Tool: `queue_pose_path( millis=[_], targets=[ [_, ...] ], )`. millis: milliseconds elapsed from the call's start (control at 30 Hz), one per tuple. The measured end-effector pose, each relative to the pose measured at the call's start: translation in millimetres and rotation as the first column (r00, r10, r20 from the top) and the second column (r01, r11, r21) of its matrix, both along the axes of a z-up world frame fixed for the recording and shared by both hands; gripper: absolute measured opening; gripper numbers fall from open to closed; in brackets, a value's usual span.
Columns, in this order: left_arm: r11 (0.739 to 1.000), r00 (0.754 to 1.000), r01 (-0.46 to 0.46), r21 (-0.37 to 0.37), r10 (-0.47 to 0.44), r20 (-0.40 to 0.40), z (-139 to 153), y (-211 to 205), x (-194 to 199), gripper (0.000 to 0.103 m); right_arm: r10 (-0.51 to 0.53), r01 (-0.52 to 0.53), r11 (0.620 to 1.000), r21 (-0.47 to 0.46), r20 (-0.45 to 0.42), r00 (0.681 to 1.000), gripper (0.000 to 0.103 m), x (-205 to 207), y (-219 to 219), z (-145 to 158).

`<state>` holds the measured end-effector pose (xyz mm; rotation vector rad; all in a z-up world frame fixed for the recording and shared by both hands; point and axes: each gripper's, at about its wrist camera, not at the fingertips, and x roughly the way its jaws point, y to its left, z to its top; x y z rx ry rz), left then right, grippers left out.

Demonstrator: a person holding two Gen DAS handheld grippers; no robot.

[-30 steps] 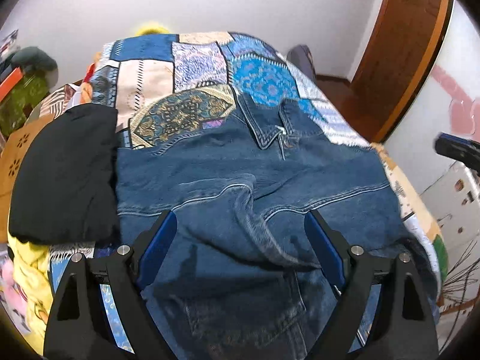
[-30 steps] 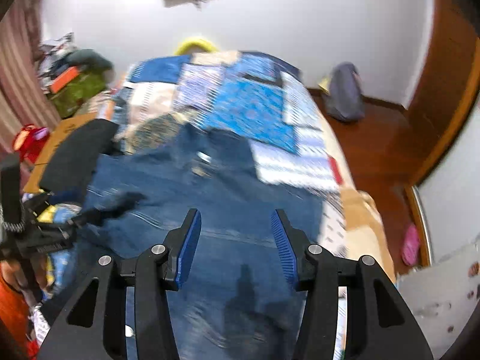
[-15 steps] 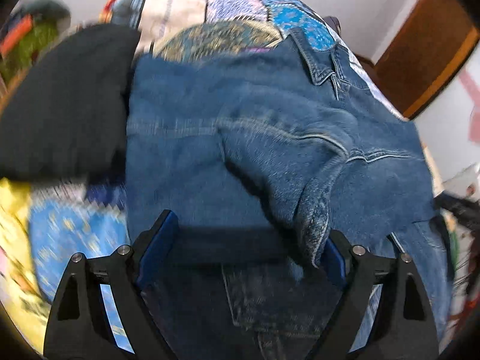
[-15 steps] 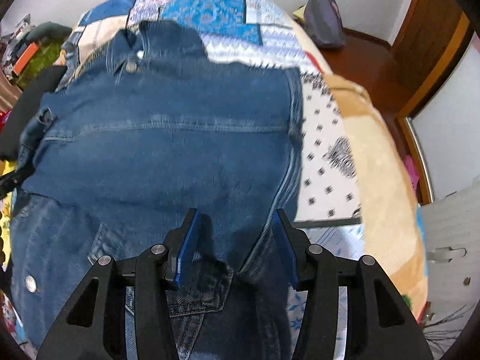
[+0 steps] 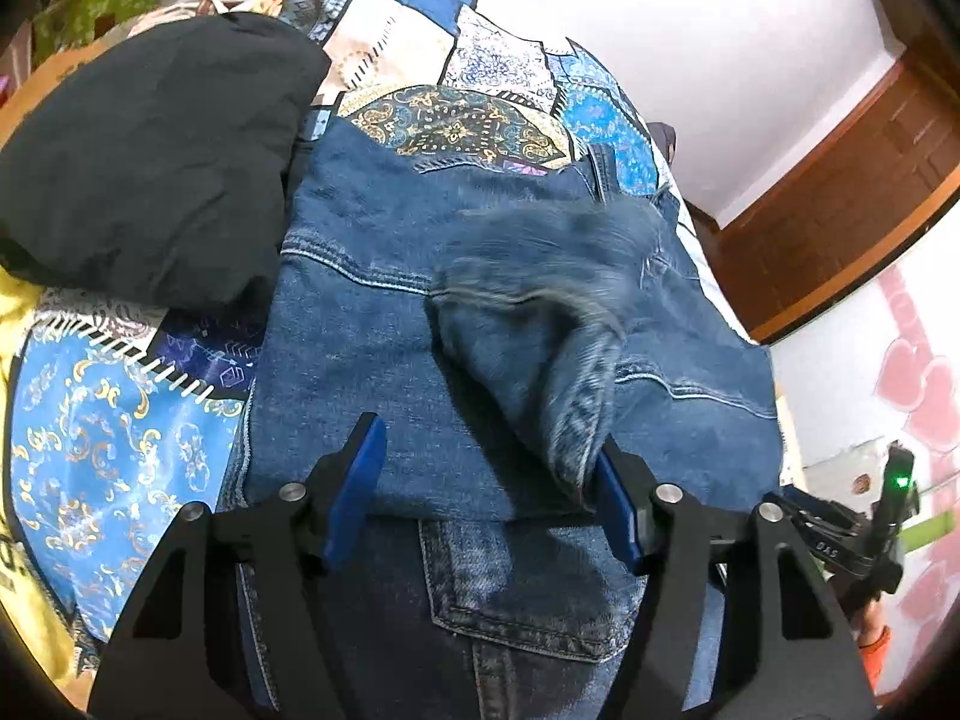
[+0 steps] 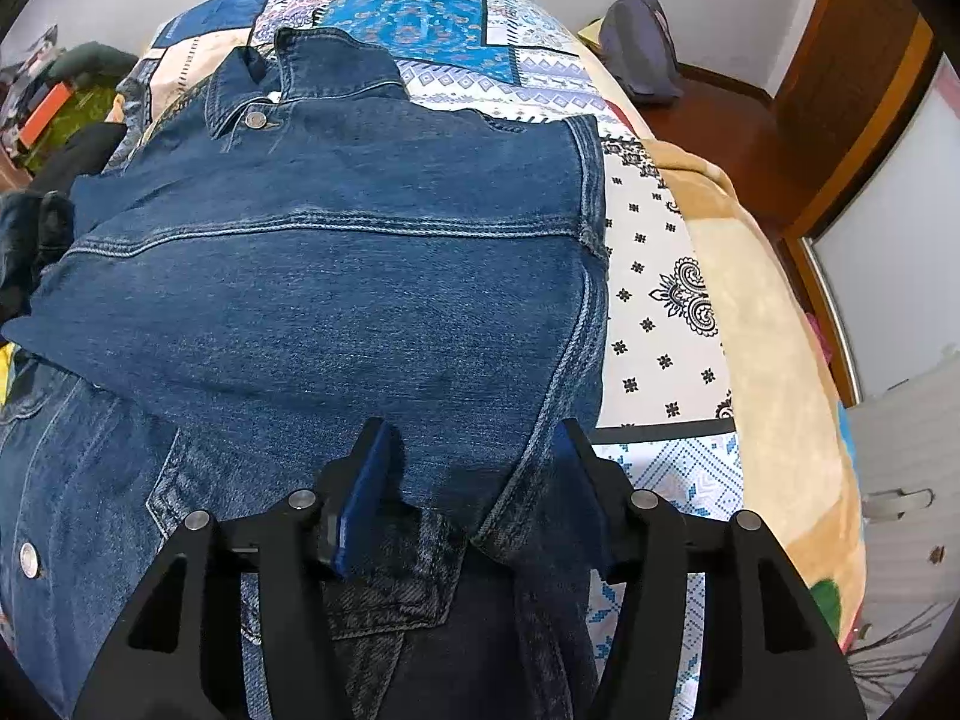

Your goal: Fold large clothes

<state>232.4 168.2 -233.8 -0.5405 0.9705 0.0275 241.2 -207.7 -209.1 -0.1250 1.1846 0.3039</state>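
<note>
A blue denim jacket (image 5: 372, 324) lies on the patchwork bedspread (image 5: 480, 54), its collar at the far end. In the left wrist view my left gripper (image 5: 489, 501) is open just over the jacket's near part; a folded sleeve (image 5: 540, 324), blurred, lies across the middle and its cuff touches the right finger. In the right wrist view the jacket (image 6: 336, 276) fills the middle, its collar and button at the far side. My right gripper (image 6: 471, 495) is open, its jaws on either side of the sleeve seam near the jacket's right edge.
A black garment (image 5: 144, 150) lies on the bed left of the jacket. The bedspread (image 6: 660, 300) and a tan blanket (image 6: 774, 360) lie right of the jacket. A grey bag (image 6: 639, 48) sits on the wooden floor by the door.
Both grippers have dropped lower and closer to the jacket. The sleeve has shifted over the jacket's middle. Both stay open.
</note>
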Motion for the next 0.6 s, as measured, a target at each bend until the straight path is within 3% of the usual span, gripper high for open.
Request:
queue_pose_path(
  millis=[100,233,333,500,600],
  targets=[
    [1.000,1.000,0.014,-0.021,-0.014,-0.022,-6,-1,2,0.049,-0.007,0.007,1.000,-0.001,-0.004,1.000,0.053,0,1,-2],
    [0.999,1.000,0.019,-0.040,-0.020,-0.021,-7,-1,6,0.047,-0.003,0.004,1.000,-0.019,0.007,1.000,0.053,-2,4,-2],
    [1.000,1.000,0.014,-0.008,-0.014,-0.017,-3,-2,10,0.038,0.000,0.000,1.000,-0.026,0.009,1.000,0.053,-1,5,-1],
    [0.982,0.998,0.013,0.186,-0.025,0.064,28,-18,10,0.023,0.010,-0.009,0.999,-0.047,0.023,1.000,0.053,-2,5,8],
    [0.945,0.989,0.012,0.326,-0.060,0.137,52,-34,5,0.022,0.010,-0.007,0.999,-0.051,0.052,0.999,0.053,-3,5,16]
  ],
)
